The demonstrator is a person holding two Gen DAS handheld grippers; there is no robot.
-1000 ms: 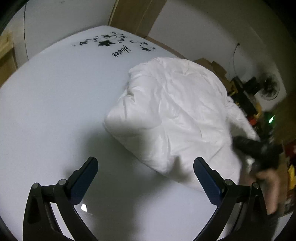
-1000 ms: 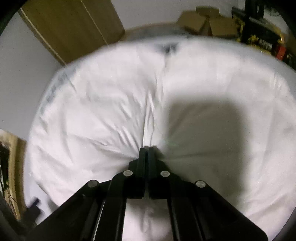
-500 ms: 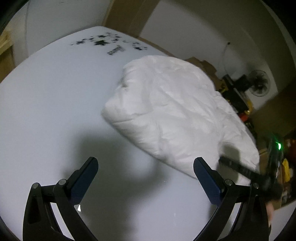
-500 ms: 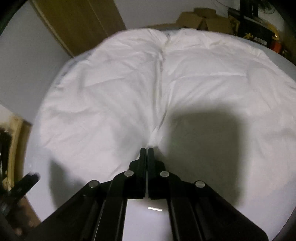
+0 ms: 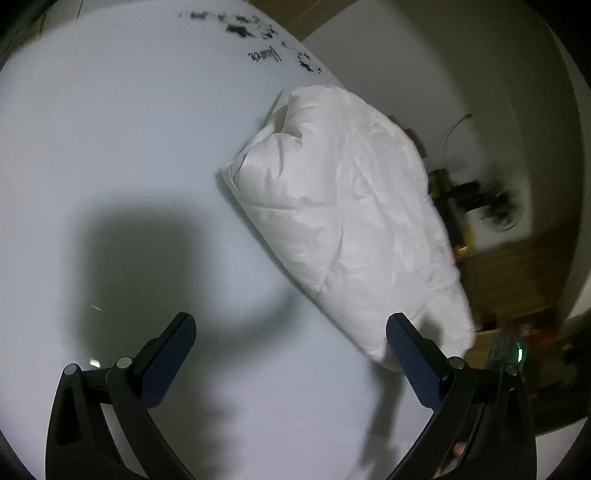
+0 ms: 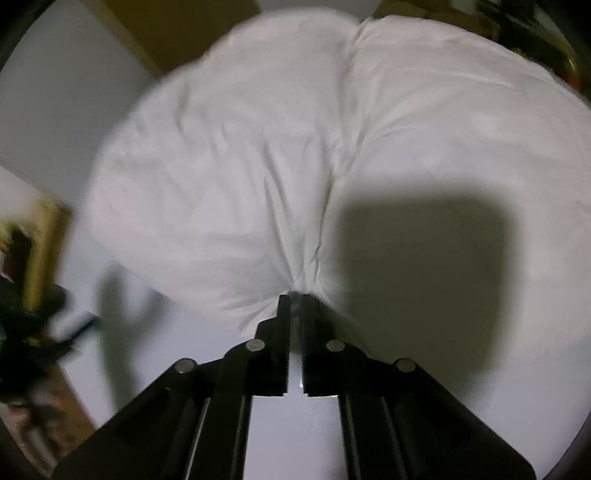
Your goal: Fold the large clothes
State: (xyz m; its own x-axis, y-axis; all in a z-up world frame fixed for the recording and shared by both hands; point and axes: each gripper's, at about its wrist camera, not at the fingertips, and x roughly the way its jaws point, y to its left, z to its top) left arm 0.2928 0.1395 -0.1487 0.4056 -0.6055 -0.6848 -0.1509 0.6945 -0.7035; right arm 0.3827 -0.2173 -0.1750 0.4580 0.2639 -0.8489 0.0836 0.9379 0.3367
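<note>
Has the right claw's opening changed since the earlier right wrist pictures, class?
Yes. The right claw, earlier shut on the white padded garment, now shows a narrow gap; its jaws are opening, with the garment's edge at the tips.

Item 1: black script lettering, printed on the white worktop, far edge, left wrist view.
- Position: beyond the far end of the white padded garment, well apart from it.
- Form: a single cursive word, seen upside down and at a slant; individual letters cannot be made out with certainty.

Item 2: black decorative marks, same worktop, just beside the lettering on both sides.
- Form: star-like and scroll-like shapes, not letters or numbers.

Item 3: right wrist view.
- No text, label, brand or number can be read there; the edges are blurred.
</note>
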